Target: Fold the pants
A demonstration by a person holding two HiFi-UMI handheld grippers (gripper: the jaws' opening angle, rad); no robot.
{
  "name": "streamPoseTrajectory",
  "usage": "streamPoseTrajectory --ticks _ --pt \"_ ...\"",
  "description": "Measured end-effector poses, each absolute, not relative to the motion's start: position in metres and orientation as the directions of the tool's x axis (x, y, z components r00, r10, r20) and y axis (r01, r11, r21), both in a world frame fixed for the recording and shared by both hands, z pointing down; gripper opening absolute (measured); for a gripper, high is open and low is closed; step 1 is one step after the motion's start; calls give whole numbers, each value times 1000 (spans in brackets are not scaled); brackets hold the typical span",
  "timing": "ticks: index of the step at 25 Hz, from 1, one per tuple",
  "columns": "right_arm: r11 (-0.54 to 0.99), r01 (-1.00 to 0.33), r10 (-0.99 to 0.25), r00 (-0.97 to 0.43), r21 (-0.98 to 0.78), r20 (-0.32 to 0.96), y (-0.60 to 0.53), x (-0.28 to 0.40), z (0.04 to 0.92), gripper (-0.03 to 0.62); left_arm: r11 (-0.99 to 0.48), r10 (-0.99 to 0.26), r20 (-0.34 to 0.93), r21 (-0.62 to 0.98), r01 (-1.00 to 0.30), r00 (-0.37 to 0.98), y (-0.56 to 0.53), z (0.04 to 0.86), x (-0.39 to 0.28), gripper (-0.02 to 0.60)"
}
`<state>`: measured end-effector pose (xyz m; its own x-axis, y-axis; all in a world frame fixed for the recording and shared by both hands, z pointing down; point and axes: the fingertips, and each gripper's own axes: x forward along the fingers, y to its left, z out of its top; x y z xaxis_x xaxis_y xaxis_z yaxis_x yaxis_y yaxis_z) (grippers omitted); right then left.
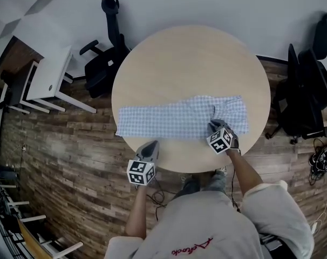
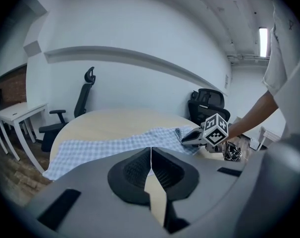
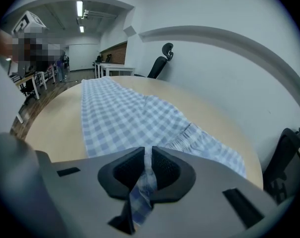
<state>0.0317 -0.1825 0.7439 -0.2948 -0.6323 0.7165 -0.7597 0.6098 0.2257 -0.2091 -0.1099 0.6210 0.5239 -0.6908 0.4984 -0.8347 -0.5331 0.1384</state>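
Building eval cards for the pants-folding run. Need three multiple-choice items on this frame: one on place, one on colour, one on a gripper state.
1. Where on the round table do the pants lie?
A. Spread flat across its near side
B. Bunched at its far edge
C. Piled in its very middle

2. What colour are the pants?
A. Plain black
B. Blue and white check
C. Red stripes

3. What state is the right gripper in?
A. Open, above bare table
B. Shut on nothing
C. Shut on pants fabric

Answers:
1 A: the head view shows them laid out flat along the near side.
2 B: the check pattern shows in all three views.
3 C: the right gripper view shows checked cloth pinched between its jaws.
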Motion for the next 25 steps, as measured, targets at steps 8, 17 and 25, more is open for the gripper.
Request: streamPoseTrajectory --ticks 8,17,25 --pt "644 -764 -583 -533 -52 613 -166 29 704 160 -610 -656 469 133 -781 592 -129 606 -161 34" --pt "324 -937 -750 -340 -133 567 -165 173 687 166 -720 -572 442 134 -681 691 -147 597 -55 34" --pt "130 -930 -709 -330 -344 624 -157 236 724 178 -741 -545 463 123 -660 698 -149 601 -4 34"
